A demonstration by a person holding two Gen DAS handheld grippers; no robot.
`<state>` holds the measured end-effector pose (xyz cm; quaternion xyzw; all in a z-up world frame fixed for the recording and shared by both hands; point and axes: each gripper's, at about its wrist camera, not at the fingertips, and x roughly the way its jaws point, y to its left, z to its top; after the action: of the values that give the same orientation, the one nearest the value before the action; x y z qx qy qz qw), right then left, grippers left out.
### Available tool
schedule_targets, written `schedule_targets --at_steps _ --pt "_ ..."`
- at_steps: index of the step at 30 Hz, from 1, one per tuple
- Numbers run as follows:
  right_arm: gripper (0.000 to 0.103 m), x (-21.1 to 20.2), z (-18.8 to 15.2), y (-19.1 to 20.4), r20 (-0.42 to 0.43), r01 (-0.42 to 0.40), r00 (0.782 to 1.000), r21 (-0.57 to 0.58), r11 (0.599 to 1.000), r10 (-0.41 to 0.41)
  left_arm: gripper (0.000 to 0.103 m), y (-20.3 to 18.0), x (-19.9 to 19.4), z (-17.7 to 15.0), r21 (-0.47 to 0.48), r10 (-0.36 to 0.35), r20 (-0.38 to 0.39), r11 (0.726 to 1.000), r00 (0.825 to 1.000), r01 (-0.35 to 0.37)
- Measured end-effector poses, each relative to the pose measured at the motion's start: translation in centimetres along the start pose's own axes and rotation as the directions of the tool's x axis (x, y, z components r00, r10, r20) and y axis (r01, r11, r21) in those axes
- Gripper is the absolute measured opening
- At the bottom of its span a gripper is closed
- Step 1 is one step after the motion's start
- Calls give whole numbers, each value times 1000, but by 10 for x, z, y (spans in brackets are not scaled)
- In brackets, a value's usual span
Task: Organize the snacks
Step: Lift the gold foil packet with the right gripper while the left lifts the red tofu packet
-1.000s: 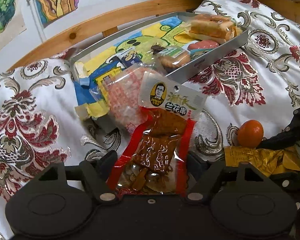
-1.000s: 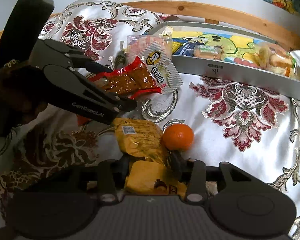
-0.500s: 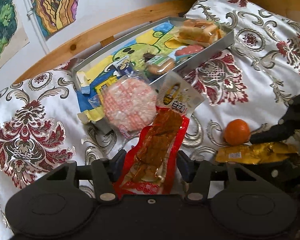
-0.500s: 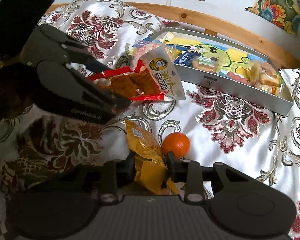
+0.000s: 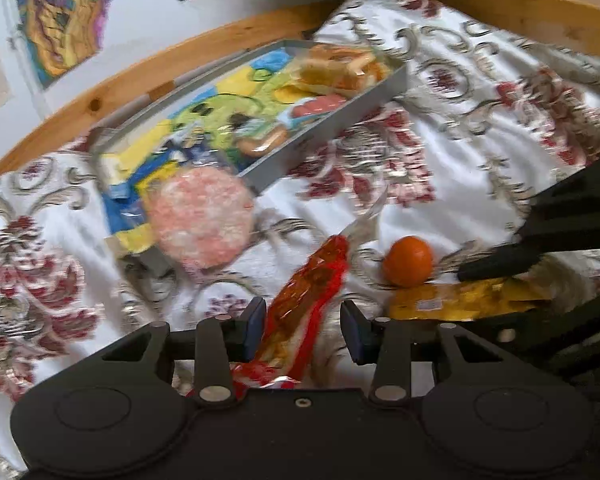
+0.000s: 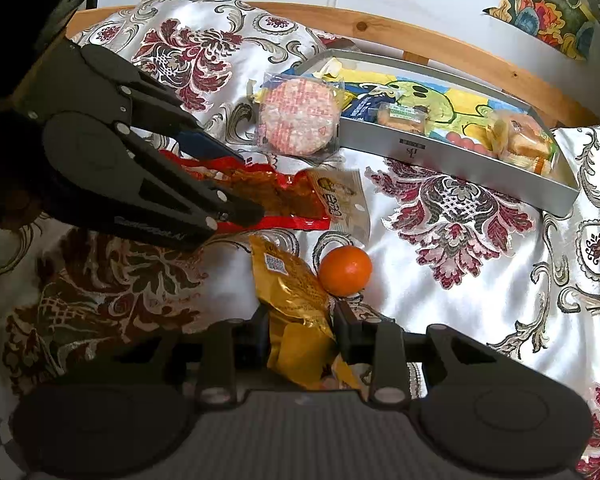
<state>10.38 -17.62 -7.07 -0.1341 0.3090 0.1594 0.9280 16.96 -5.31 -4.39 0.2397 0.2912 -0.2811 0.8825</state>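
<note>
Right wrist view: the red snack packet [image 6: 276, 196] lies between the fingers of the left gripper [image 6: 240, 184], which reaches in from nine o'clock; its white printed end sticks out toward three o'clock over the floral bedspread [image 6: 452, 288]. In the left wrist view the same packet [image 5: 308, 292] stands edge-on in the gap of the left gripper [image 5: 302, 330]; the jaws are partly open with space on the right side of the packet, so I cannot tell whether they grip it. That view is blurred.

At six o'clock from the packet, the right gripper [image 6: 300, 330] has its fingers set narrowly on either side of a crumpled yellow packet [image 6: 296, 312], apparently pinching it. A tangerine [image 6: 345, 271] sits just beside the yellow packet, at its three o'clock.

At twelve o'clock from the red packet, a round pink rice cracker in clear wrap [image 6: 298, 118] leans on the near corner of a grey tray [image 6: 452, 156]. The tray holds wrapped cakes [image 6: 524, 142] at its far right end and a small biscuit pack [image 6: 402, 118].
</note>
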Motion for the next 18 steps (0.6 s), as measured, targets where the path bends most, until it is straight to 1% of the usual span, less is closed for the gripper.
schedule_targets --at_steps 1,3,4,5,8,11,14,18 --pt "36 1 0 -1 0 -2 1000 1 1000 2 43 0 0 1 0 -21 -2 1000 1000 21" --pt "36 2 0 -2 1 -7 1000 7 1000 7 33 -2 4 0 -5 -84 -37 996 996 84" --pt "36 2 -1 -3 2 -9 1000 9 1000 9 33 -5 8 -2 -7 -94 -51 996 994 93" --pt "36 2 -1 -3 4 -10 1000 11 1000 10 33 -7 11 -5 2 -83 -59 997 995 83" --pt "36 2 -2 -4 10 -11 1000 15 1000 11 33 -14 19 -9 54 -13 -59 998 998 16" --pt "37 2 -2 -4 12 -14 1000 21 1000 14 32 -10 21 -9 16 -19 -41 1000 999 20" --pt "37 4 -3 -4 18 -13 1000 24 1000 12 23 -7 22 -9 1 -17 -22 1000 1000 17" --pt "35 1 -3 1 34 15 999 3 1000 -15 21 -8 20 -10 -2 -15 -12 1000 1000 15"
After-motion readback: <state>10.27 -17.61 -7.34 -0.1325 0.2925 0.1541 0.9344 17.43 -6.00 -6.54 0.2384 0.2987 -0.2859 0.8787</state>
